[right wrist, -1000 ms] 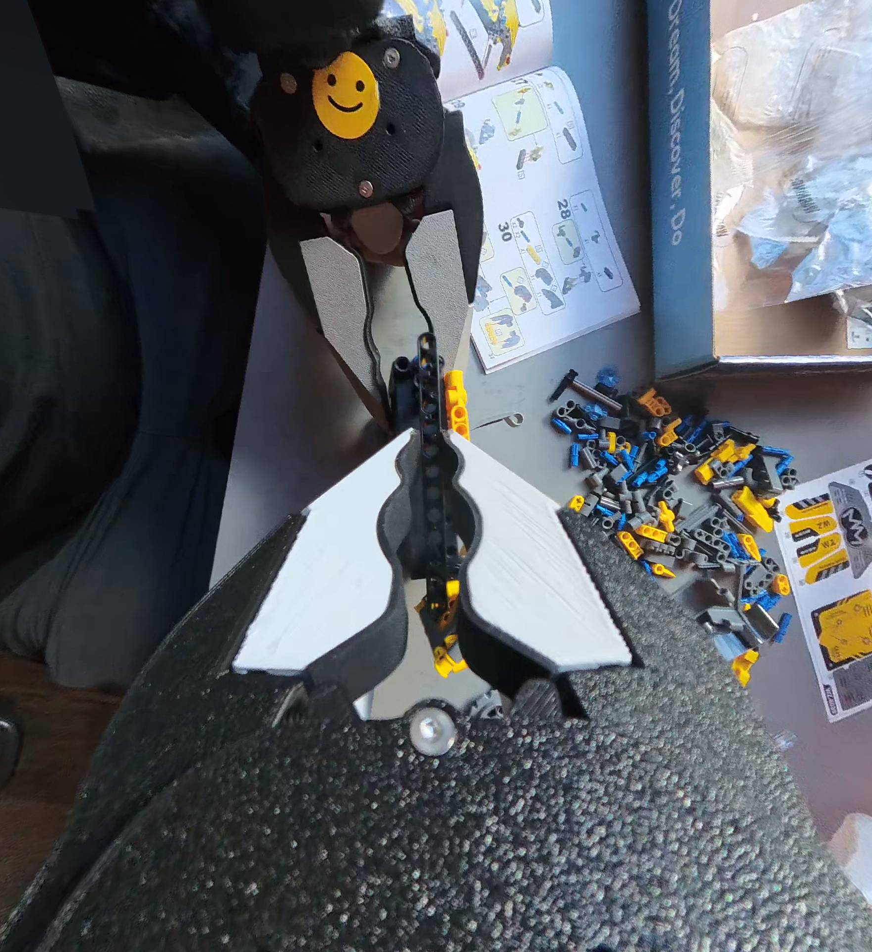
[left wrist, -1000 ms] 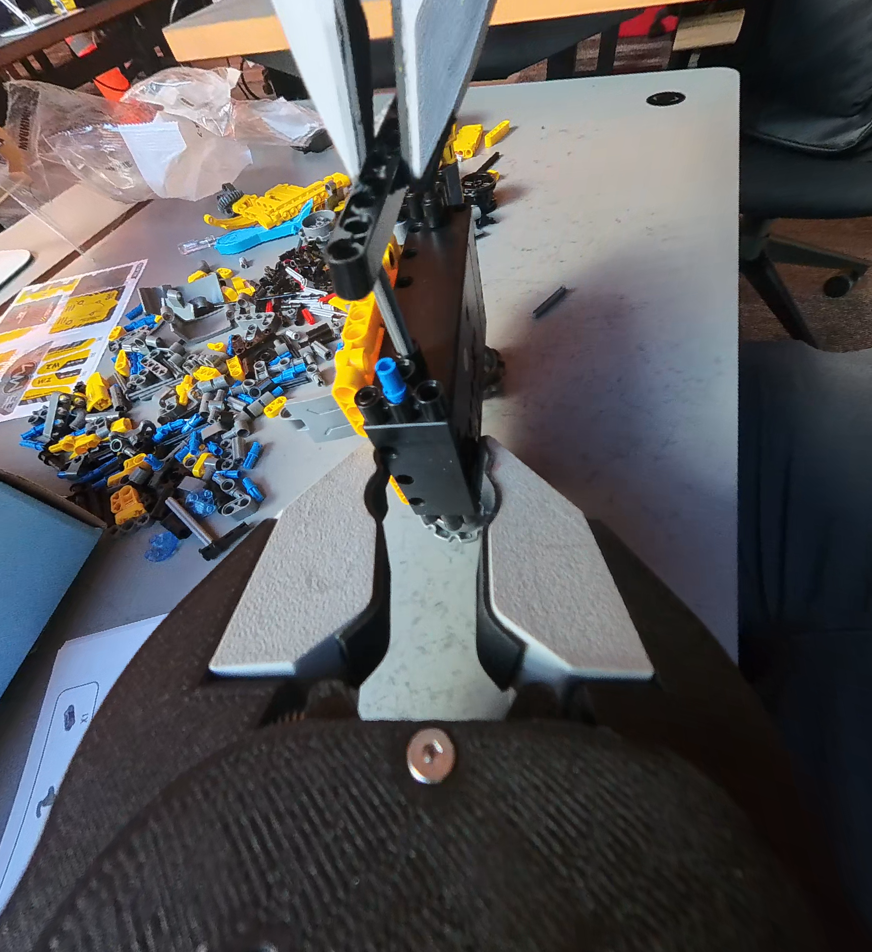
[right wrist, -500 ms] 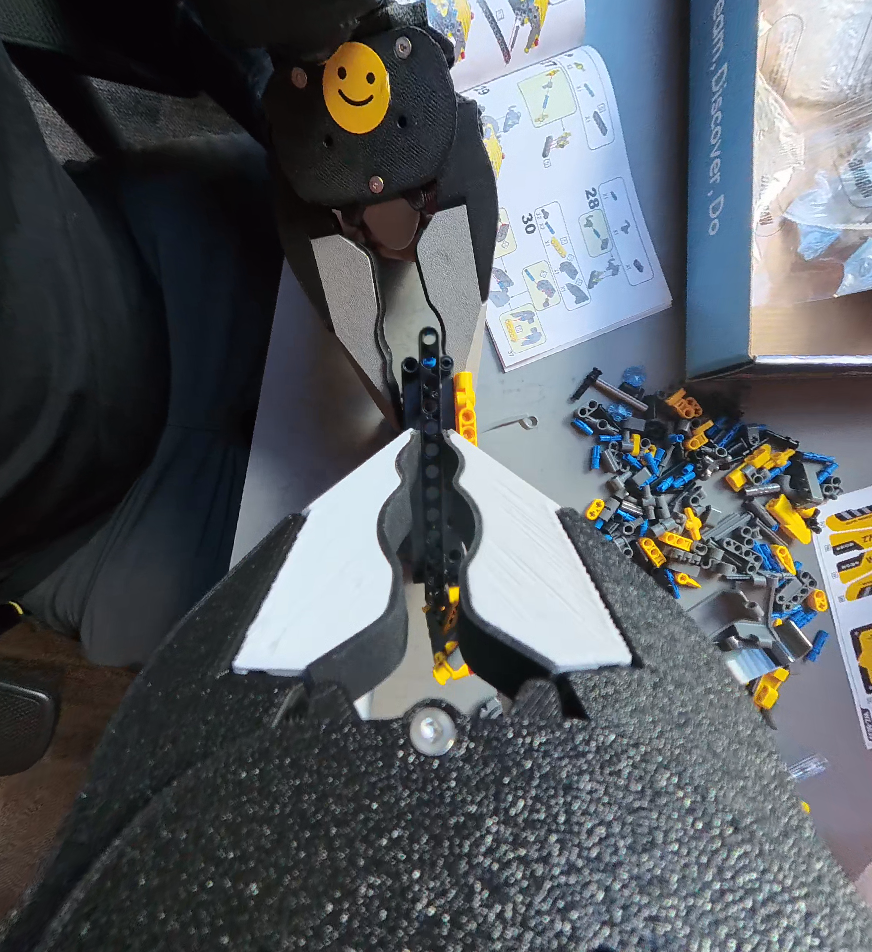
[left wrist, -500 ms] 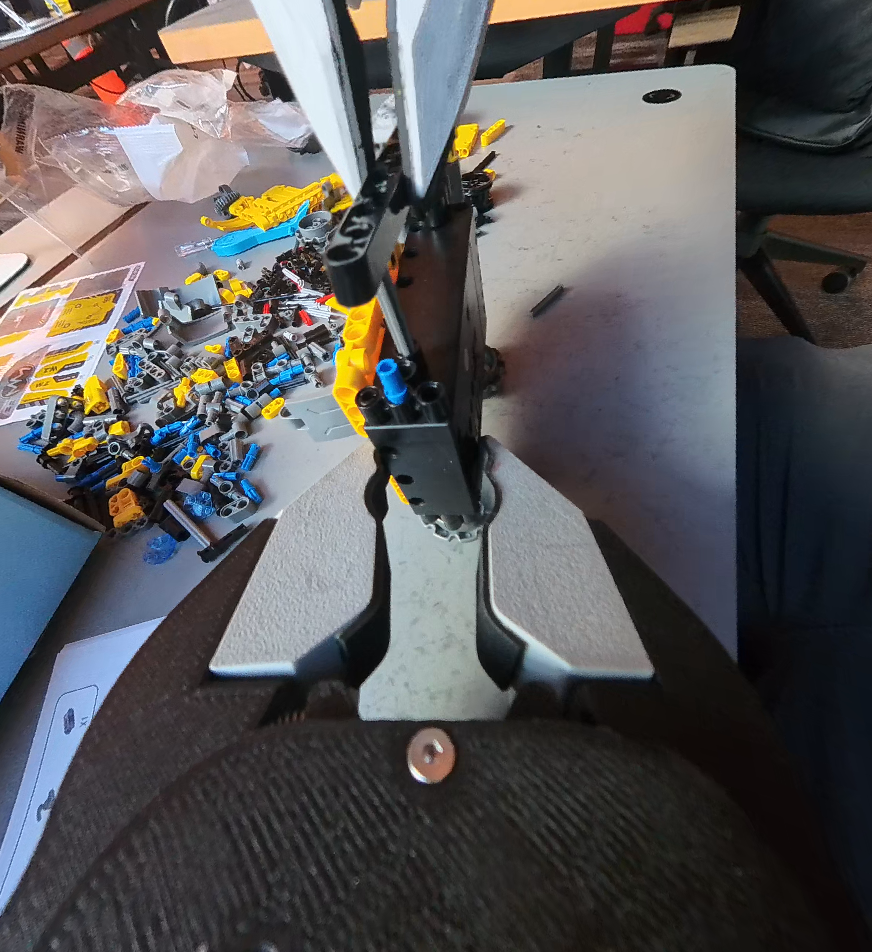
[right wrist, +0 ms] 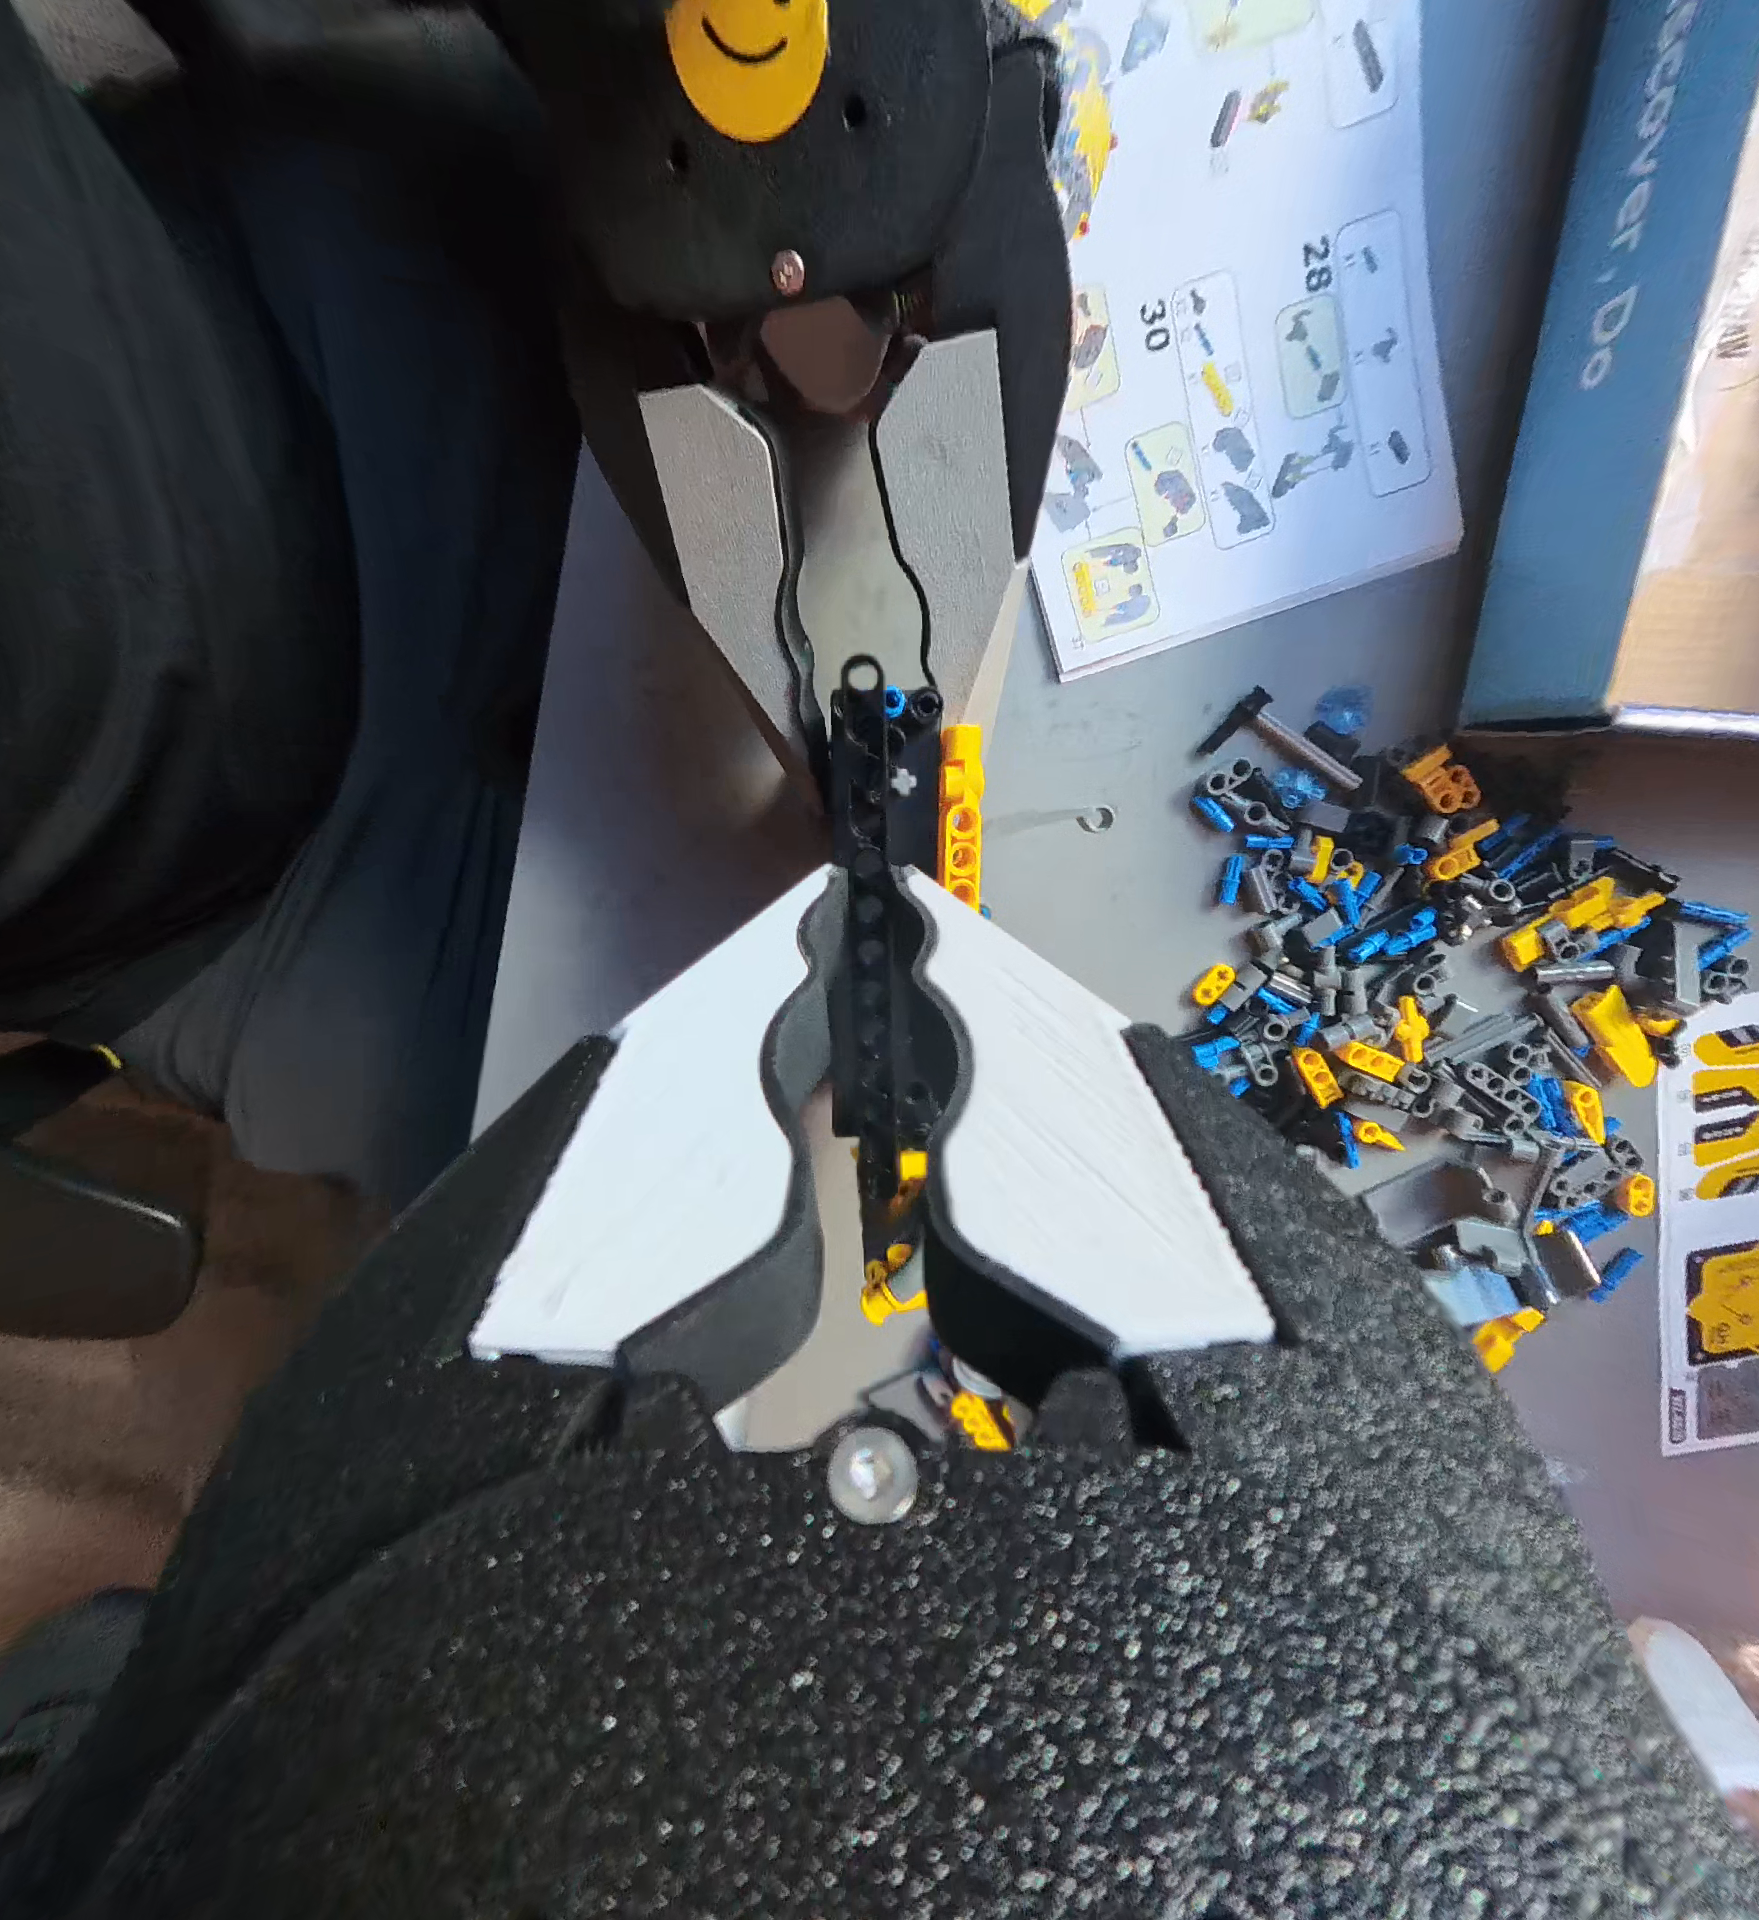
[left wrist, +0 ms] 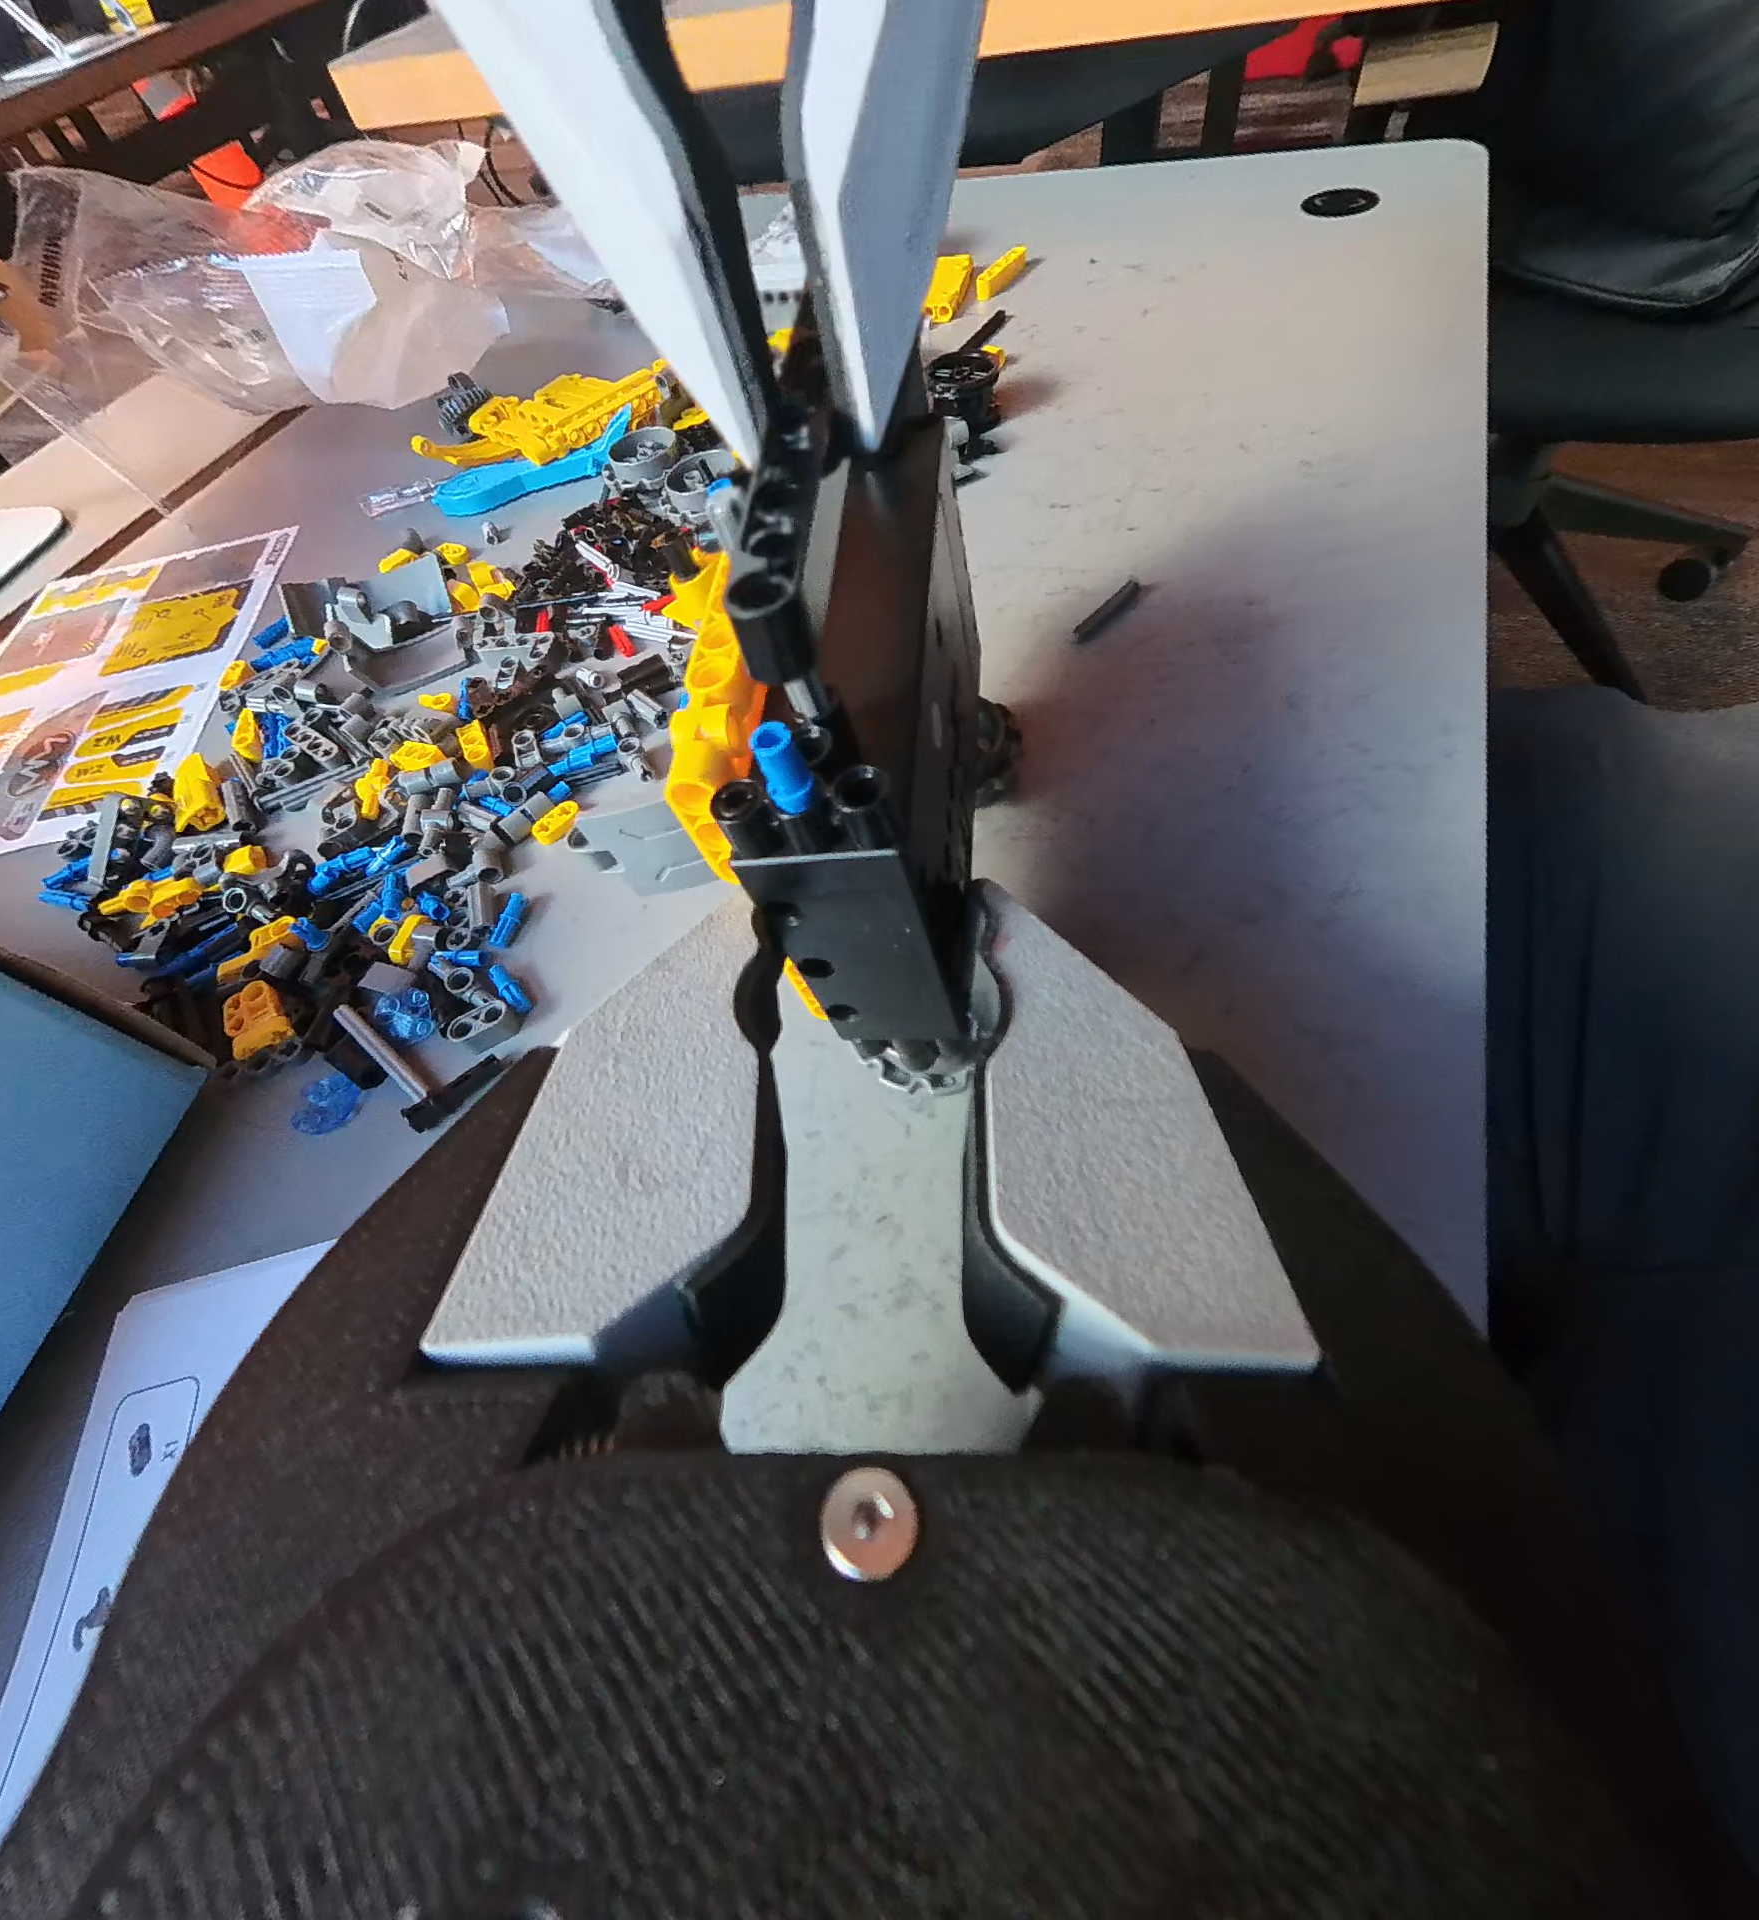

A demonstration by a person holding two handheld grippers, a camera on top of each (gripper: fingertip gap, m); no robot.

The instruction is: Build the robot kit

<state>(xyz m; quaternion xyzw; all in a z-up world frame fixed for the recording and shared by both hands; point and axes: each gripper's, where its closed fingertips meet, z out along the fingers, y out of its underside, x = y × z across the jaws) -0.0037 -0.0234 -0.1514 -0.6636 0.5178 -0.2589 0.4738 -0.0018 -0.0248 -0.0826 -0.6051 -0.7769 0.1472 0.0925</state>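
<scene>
My left gripper [left wrist: 870,966] is shut on a black and yellow brick assembly [left wrist: 896,675] and holds it on edge just above the grey table [left wrist: 1249,790]. The assembly has a blue pin [left wrist: 776,764] and a grey gear at its near end. My right gripper [right wrist: 870,878] is shut on a long black beam with holes [right wrist: 870,977]. The beam [left wrist: 766,540] lies against the assembly's left side. In the right wrist view the left gripper [right wrist: 885,707] faces me and holds the assembly [right wrist: 916,790]. In the left wrist view the right gripper [left wrist: 813,442] comes down from the top.
A pile of small blue, yellow, grey and black parts [left wrist: 366,810] lies to the left, also in the right wrist view [right wrist: 1457,987]. Around it are a sticker sheet [left wrist: 75,707], a blue box [right wrist: 1581,364], an instruction booklet [right wrist: 1249,364], plastic bags [left wrist: 262,281] and a loose black pin [left wrist: 1103,613]. A person's leg [left wrist: 1664,1039] is beside the table. The grippers' ends are close to 7 cm from one another.
The right gripper has moved the black beam closer to the left gripper and along the assembly's side. The left gripper has stayed still with the assembly.
</scene>
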